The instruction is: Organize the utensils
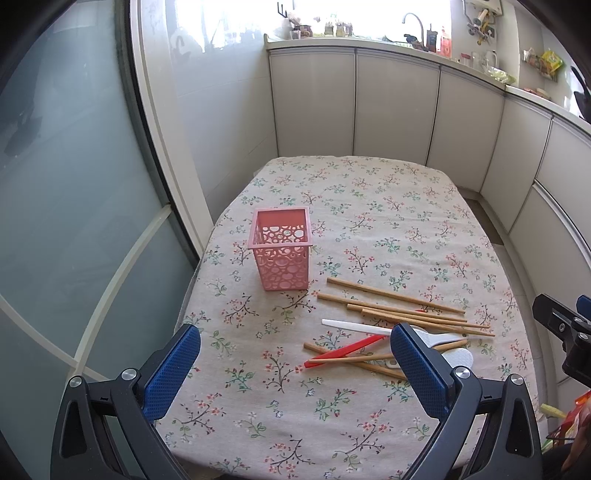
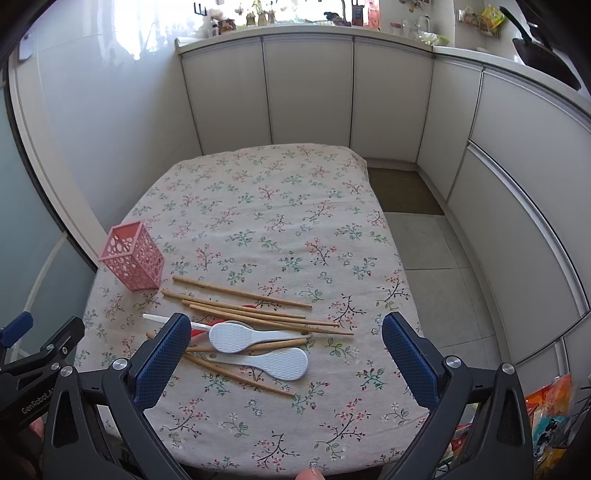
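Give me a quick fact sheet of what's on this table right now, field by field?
surface: table under a floral cloth
holder: pink basket, upright, empty, left of the pile
chopsticks: wooden, loose, lying flat in a crossed pile
paddles: two white, lying on the chopsticks
other utensils: a red one and a white one, flat in the pile
left gripper: fingers open, holding nothing
right gripper: fingers open, holding nothing

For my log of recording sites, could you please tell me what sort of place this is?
Most likely a home kitchen: a curved run of white cabinets, a chrome sink tap by the window, and a floral-clothed table with wooden chopsticks.
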